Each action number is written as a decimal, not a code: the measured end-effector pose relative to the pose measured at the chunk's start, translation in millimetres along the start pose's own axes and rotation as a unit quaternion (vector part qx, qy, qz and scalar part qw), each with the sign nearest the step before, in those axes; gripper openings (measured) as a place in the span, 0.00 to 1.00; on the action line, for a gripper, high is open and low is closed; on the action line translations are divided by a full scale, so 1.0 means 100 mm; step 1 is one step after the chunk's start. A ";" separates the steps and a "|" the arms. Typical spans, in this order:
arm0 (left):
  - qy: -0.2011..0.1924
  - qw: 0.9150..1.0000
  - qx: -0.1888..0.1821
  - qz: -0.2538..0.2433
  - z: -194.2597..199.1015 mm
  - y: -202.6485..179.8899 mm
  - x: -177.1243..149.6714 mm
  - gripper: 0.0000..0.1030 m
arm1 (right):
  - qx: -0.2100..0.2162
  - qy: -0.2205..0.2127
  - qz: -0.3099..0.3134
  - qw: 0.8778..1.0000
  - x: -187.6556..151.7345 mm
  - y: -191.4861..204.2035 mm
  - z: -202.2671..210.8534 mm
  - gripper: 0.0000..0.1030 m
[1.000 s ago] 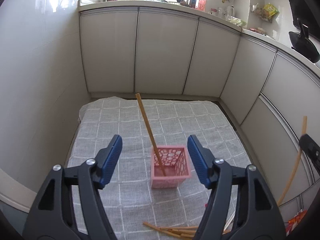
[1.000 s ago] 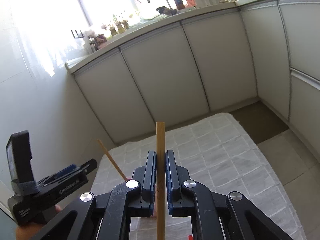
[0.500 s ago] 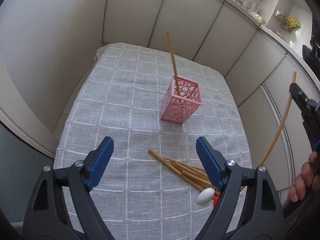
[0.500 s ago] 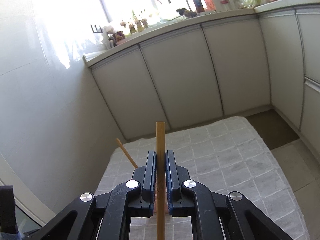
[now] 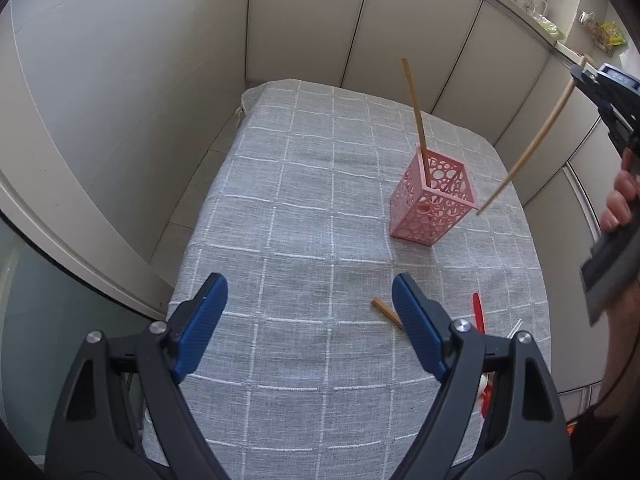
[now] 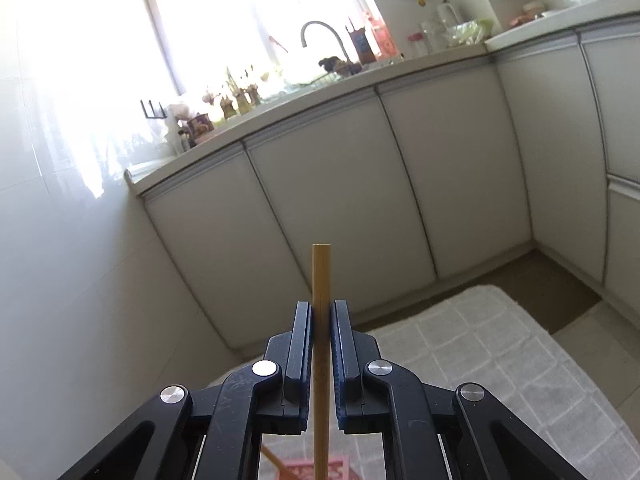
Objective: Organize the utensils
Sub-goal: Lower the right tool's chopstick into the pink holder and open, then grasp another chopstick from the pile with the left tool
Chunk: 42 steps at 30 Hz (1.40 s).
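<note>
A pink perforated holder (image 5: 434,200) stands on the grey checked tablecloth (image 5: 304,216) with one wooden chopstick (image 5: 415,112) leaning in it. My right gripper (image 6: 321,312) is shut on another chopstick (image 6: 321,280). In the left wrist view that chopstick (image 5: 532,144) hangs slanted, its lower tip just right of the holder's rim. The holder's top (image 6: 316,468) shows under the right gripper. My left gripper (image 5: 308,296) is open and empty above the cloth's near part. A loose chopstick end (image 5: 386,312) lies by its right finger.
A red utensil (image 5: 479,312) and white pieces lie on the cloth at the right, partly hidden by the left gripper. Beige cabinet doors (image 6: 328,216) surround the table on the far and right sides. A wall (image 5: 100,100) stands to the left.
The left gripper has pulled back and left, so the holder now sits farther right. The right gripper has carried its chopstick over to the holder, with the tip now near the rim.
</note>
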<state>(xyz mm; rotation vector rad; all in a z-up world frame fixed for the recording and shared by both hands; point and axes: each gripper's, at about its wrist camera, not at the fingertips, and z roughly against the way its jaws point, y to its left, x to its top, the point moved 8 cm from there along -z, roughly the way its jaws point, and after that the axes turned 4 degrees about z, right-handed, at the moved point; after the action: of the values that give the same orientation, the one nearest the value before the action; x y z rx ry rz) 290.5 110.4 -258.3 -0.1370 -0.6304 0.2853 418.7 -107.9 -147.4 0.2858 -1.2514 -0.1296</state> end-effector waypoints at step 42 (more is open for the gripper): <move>0.031 0.999 0.002 -0.023 -0.05 -0.22 -0.19 0.82 | -0.010 0.145 0.095 0.985 -0.67 -0.20 0.54 0.68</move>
<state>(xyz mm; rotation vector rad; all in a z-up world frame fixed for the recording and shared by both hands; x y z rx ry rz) 283.8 83.9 -267.8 -0.1265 -0.5710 0.2364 347.7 -118.2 -198.8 0.1607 -0.9810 0.0622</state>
